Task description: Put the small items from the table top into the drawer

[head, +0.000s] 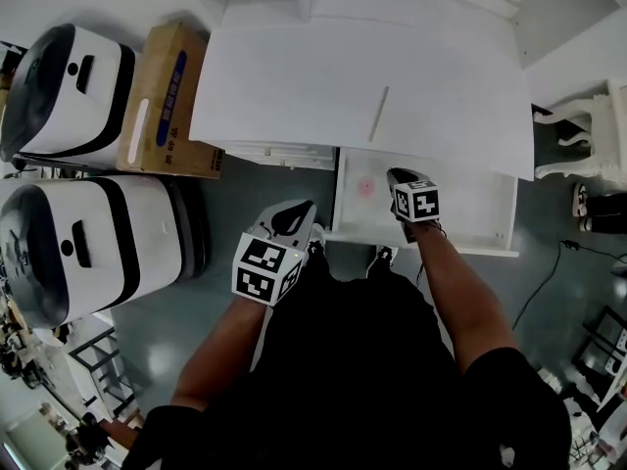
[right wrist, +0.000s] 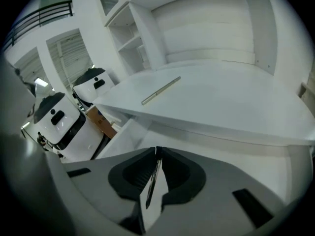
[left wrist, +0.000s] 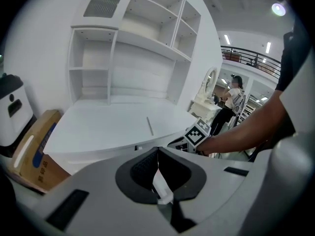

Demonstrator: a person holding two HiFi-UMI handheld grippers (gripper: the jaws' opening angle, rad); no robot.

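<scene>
Thin stick point(head: 379, 114) lies on the table top point(head: 294, 76), one pink item point(head: 367, 186) is already in the open drawer point(head: 470, 213); left gripper point(head: 294, 218) and right gripper point(head: 399, 177) have jaws pressed together, empty

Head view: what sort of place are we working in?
Probably a large test hall or showroom, not a home: a white desk with a shelf unit and open drawer stands beside two big white machines, and a mezzanine railing shows behind.

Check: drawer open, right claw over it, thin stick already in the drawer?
No. The thin stick lies on the table top, not in the drawer; the head view shows it. The rest holds: drawer open, right claw over it.
</scene>
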